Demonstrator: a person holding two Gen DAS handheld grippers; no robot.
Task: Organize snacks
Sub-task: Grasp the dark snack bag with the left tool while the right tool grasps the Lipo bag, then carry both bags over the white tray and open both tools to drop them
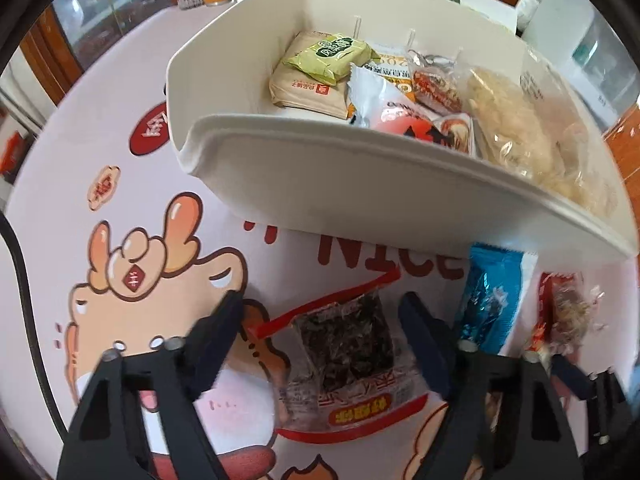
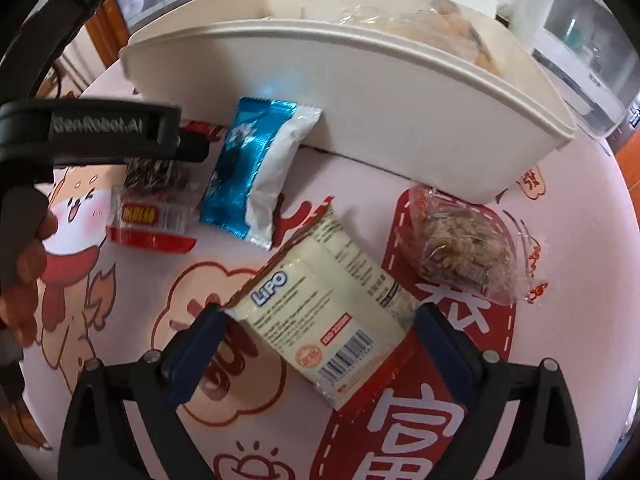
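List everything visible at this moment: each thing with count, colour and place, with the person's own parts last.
storage bin: one, cream, far side of the table, several snack packets inside
seaweed packet: one, clear with red trim and dark contents, on the cloth between the left tool's fingers
blue packet: one, blue and white, lying against the bin
LIPO packet: one, cream with red edge, between the right tool's fingers
clear bag: one, brownish contents, on the cloth near the bin
tablecloth: one, pink with cartoon prints
left tool: one, black, jaws apart
right tool: one, black, jaws apart
hand: one, holding the left tool
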